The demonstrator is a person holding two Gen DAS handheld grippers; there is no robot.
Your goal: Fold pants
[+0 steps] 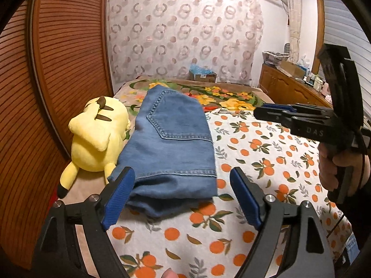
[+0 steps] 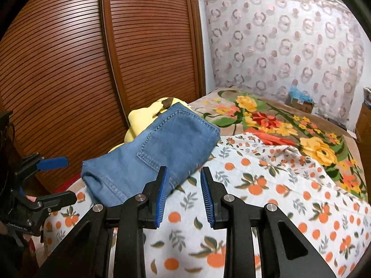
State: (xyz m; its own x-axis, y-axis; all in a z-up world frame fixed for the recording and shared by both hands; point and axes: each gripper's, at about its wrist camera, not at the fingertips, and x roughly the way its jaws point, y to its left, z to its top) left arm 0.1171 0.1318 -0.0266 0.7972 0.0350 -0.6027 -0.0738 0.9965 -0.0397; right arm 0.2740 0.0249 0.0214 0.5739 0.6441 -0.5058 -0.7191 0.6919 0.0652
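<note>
Lying folded beside the yellow plush toy [image 1: 97,136], the blue denim pants [image 1: 171,148] look nearly done. Left gripper [image 1: 183,199] gapes wide, empty, at their near edge; right gripper [image 2: 183,197], part open, holds nothing. Pressing the bundle flat seems wise.

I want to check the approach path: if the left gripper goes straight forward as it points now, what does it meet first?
Most likely the folded jeans. The left gripper is open, and the near edge of the denim lies between its fingertips, on the orange-print blanket. Its height above the cloth is unclear.
</note>
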